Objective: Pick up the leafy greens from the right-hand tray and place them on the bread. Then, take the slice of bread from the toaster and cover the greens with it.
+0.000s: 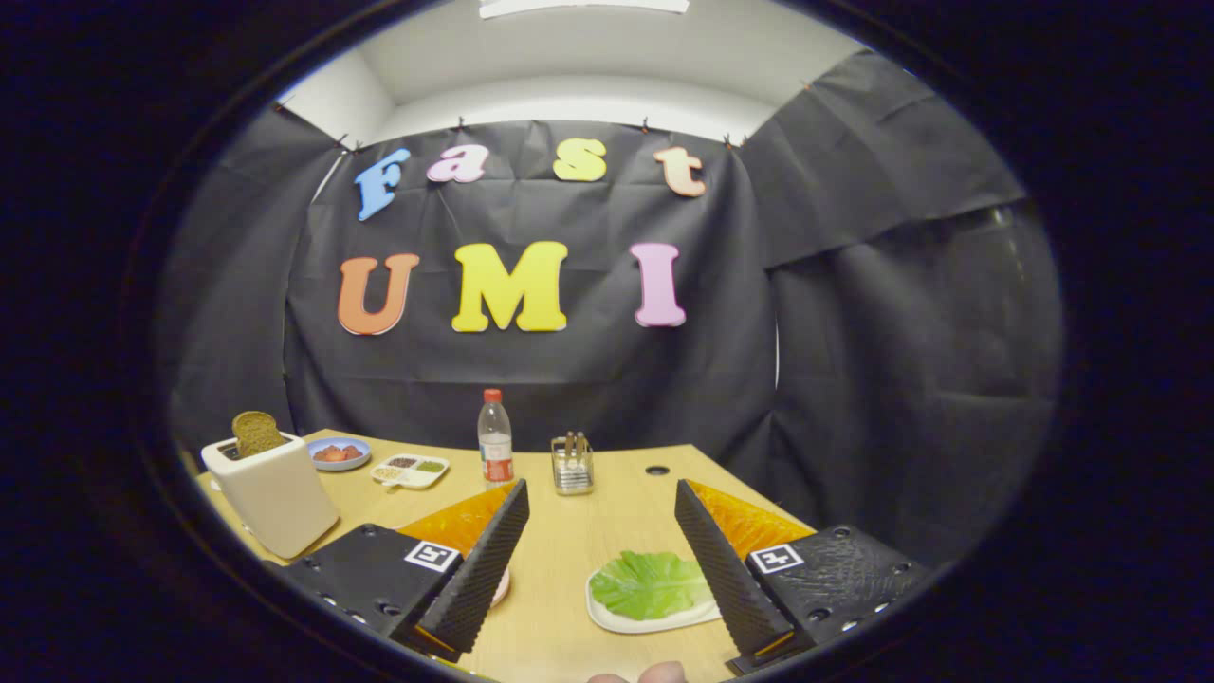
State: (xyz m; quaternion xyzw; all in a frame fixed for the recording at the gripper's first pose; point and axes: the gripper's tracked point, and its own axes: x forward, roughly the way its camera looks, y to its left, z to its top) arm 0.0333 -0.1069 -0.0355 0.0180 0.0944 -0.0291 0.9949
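I hold the gripper [601,560] above the wooden table [569,531] with its two fingers spread wide apart and nothing between them, so the tongs are open and empty. The leafy greens [652,583] lie on a white tray [616,621] just inside the right finger, at about 5 o'clock from the middle of the gap, and part of the tray is hidden behind that finger. Next to the left finger, at about 7 o'clock, I see only a pale rounded edge [502,588]; I think this is the plate with the bread, but I cannot tell for sure. The toaster [273,493] stands farther off at 10 o'clock with a dark slice of bread [256,433] standing out of its slot. Beyond the fingers, at 12 o'clock, there are a water bottle [494,442] and a small wire holder [572,464], and at 11 o'clock a blue plate [339,452] and a divided dish [410,470]. The main risk, as I judge it, is that the greens are thin and flat, so the fingers may close on the tray rim instead, or push the tray away. If I come down without first turning to the right, the right finger may land on the leaf and press it flat. Somebody's fingertips [650,673] show at 6 o'clock, close to the tray.
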